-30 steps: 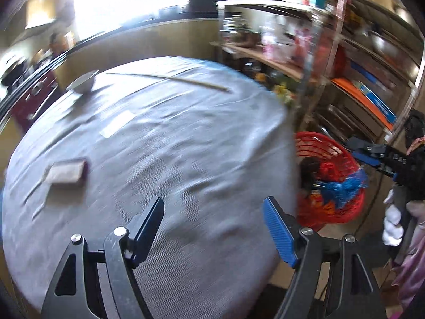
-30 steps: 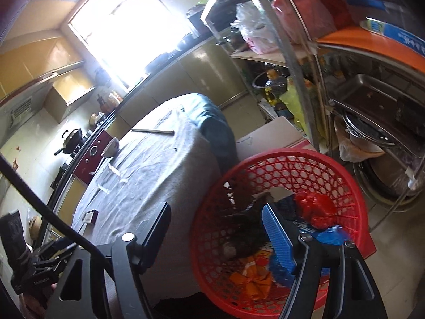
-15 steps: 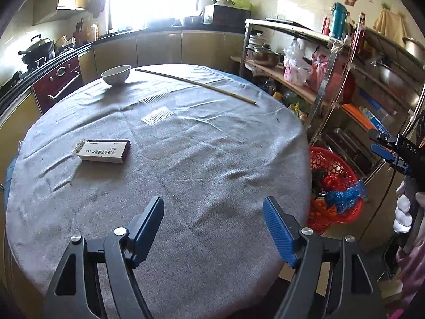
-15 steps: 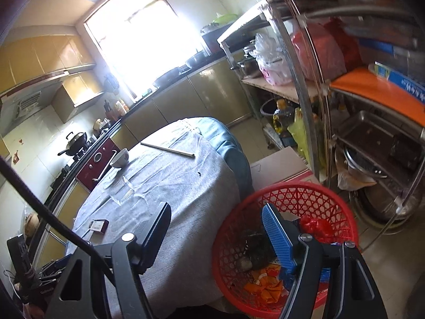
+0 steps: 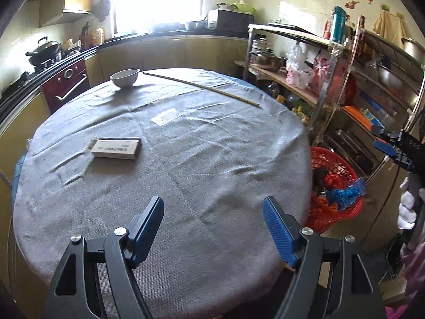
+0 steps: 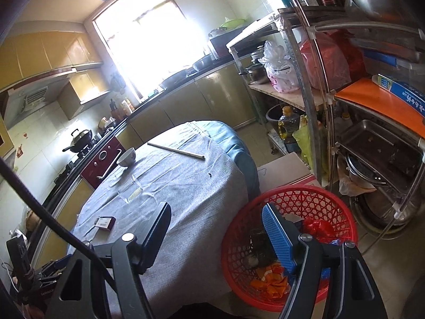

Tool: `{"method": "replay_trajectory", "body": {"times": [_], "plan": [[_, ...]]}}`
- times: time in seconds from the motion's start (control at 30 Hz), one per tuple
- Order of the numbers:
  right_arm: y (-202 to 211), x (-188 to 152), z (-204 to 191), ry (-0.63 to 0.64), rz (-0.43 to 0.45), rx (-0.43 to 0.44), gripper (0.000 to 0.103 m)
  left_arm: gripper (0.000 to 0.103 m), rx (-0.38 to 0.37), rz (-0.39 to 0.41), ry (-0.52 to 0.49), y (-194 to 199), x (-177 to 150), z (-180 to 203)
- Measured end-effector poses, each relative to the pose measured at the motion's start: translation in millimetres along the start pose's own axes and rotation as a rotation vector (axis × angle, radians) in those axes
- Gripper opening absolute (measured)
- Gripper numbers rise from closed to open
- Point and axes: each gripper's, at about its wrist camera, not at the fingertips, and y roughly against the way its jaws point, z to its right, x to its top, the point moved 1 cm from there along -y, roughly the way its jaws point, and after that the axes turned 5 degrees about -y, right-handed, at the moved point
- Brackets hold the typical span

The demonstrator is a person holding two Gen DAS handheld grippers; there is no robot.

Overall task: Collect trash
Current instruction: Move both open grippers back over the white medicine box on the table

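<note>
Hovering both grippers, left gripper (image 5: 212,228) and right gripper (image 6: 216,235), wide and empty — small box (image 5: 116,148) sits mid-table, red basket (image 6: 289,242) floor-side; we risk snagging the tablecloth (image 5: 186,164).

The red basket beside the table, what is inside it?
The red basket holds orange wrappers, a red crumpled piece, blue plastic and something dark. The right gripper's finger covers part of the contents; anything lower in the pile is hidden.
</note>
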Motion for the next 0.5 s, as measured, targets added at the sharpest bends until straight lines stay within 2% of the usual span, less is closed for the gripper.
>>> {"method": "replay_trajectory", "body": {"times": [0.13,0.3,0.5], "plan": [[-2.0,-0.8,-0.2,-0.005,-0.014,0.009,0.075,0.077,0.045,-0.018,0.047,-2.4,-2.9,-21.5],[-22.0,-4.7,-7.9,-0.019,-0.062,0.037,0.075,0.077,0.133,-0.042,0.125,-2.1,-14.1,-67.6],[-69.1,-20.5,-50.6,0.049,-0.182,0.084,0.075,0.077,0.211,-0.073,0.213,-9.2,-29.0,-116.4]]}}
